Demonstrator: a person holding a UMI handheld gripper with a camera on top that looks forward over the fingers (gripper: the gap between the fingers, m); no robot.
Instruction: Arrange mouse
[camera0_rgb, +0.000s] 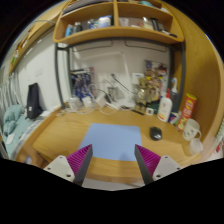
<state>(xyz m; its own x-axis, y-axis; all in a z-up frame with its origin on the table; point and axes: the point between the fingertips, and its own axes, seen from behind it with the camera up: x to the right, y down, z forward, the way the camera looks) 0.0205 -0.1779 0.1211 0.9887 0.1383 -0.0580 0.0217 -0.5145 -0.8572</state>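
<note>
A dark mouse (156, 133) lies on the wooden desk (70, 133), just off the far right corner of a light blue mouse mat (113, 141). My gripper (113, 161) is held above the desk's near edge, with the mat's near side showing between its fingers. The fingers (81, 159) stand wide apart with nothing between them. The mouse is beyond the right finger, well apart from it.
Bottles and tubs (165, 106) crowd the desk's back right, with a white mug (191, 129) at the right. A dark object (34, 101) stands at the left. Wooden shelves (115, 30) hang above. Small items (95, 100) line the back wall.
</note>
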